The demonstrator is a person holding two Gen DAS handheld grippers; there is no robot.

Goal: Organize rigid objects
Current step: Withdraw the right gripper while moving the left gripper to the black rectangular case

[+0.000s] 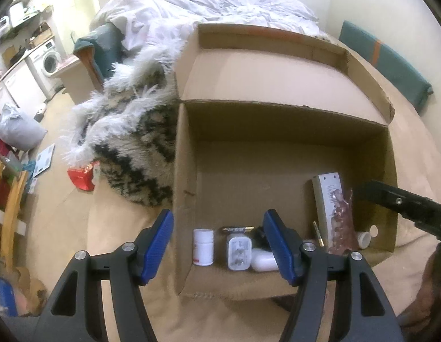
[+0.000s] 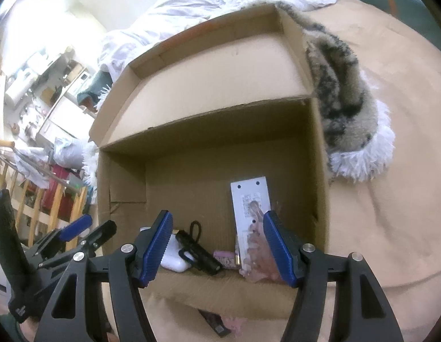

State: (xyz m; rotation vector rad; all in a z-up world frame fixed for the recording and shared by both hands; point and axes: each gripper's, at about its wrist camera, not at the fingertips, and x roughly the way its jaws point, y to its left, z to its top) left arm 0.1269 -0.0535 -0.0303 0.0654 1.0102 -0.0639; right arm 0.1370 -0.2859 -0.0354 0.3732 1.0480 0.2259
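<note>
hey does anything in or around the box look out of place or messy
Mostly tidy. The white power strip leans tilted against the cardboard box wall, and a dark object lies outside the box's near wall.

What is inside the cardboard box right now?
Along the cardboard box's near wall: a white pill bottle, white plug adapter, white case, black flashlight, long white power strip, another small bottle. The near wall hides anything directly against it.
</note>
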